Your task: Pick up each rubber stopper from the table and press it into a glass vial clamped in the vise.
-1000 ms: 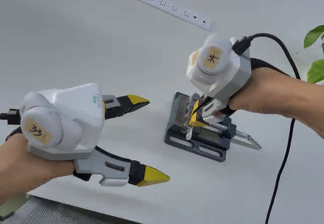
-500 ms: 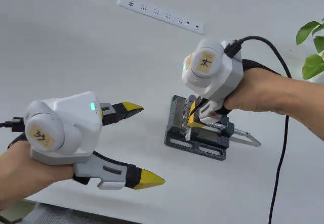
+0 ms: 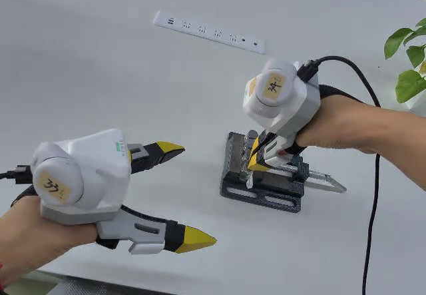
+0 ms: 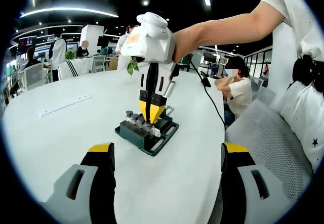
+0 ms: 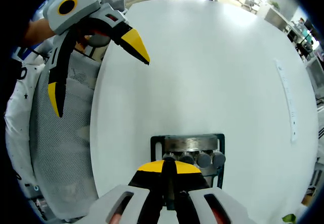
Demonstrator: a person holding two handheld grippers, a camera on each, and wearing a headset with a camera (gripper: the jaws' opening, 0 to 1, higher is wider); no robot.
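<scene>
Right gripper (image 3: 255, 162): jaws together, tips down on vials (image 5: 202, 159) in vise (image 3: 259, 190) | left gripper (image 3: 189, 194): jaws wide apart (yellow tips aimed at vise), at vise's 8 o'clock.

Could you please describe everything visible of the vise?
The vise is dark, metal-looking, with a slotted base flat on the white table. Its silver screw sticks out toward the person's right. Its jaws clamp a row of grey-capped vials. The right hand-held gripper, tips shut, reaches down to that row.
</scene>
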